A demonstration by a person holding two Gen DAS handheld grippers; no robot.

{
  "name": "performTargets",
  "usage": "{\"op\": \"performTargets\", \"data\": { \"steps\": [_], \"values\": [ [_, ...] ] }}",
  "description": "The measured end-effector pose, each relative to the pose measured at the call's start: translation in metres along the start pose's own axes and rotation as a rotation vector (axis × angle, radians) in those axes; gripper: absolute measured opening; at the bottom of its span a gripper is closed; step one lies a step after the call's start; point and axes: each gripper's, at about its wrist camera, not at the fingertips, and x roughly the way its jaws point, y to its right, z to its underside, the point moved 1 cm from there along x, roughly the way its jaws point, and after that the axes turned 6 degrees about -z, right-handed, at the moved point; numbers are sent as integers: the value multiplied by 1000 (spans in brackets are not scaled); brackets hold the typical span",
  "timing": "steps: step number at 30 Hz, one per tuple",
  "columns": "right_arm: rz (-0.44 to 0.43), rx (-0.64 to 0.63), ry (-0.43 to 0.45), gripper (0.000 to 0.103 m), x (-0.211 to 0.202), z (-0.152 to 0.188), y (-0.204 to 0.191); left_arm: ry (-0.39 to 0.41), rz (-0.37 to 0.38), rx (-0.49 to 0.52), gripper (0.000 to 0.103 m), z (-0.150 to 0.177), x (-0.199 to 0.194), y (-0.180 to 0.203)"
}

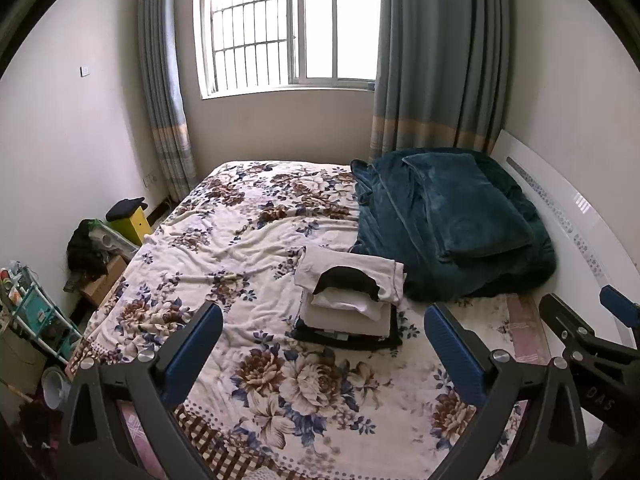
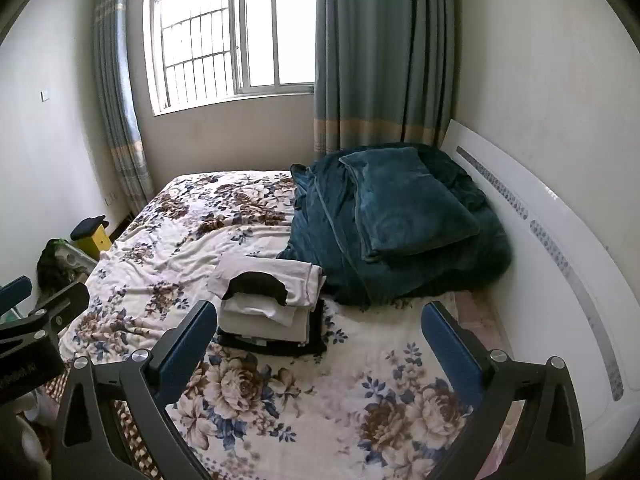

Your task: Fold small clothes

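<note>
A stack of folded small clothes lies on the floral bedspread; the top piece is white with a black collar, and a black garment is at the bottom. It also shows in the right wrist view. My left gripper is open and empty, held above the bed in front of the stack. My right gripper is open and empty, also in front of the stack. The right gripper shows at the right edge of the left wrist view; the left gripper shows at the left edge of the right wrist view.
A folded teal blanket and pillow lie behind the stack against the white headboard. A window with curtains is at the back. A yellow stool, a box and a teal rack stand on the floor left of the bed.
</note>
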Motion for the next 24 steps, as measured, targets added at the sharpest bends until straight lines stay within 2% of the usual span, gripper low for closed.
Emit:
{"op": "performTargets", "data": {
  "steps": [24],
  "values": [
    [-46,-23,-2,103,1,-8,5,5,-23,-10,103,-1,-10,-1]
  ]
}}
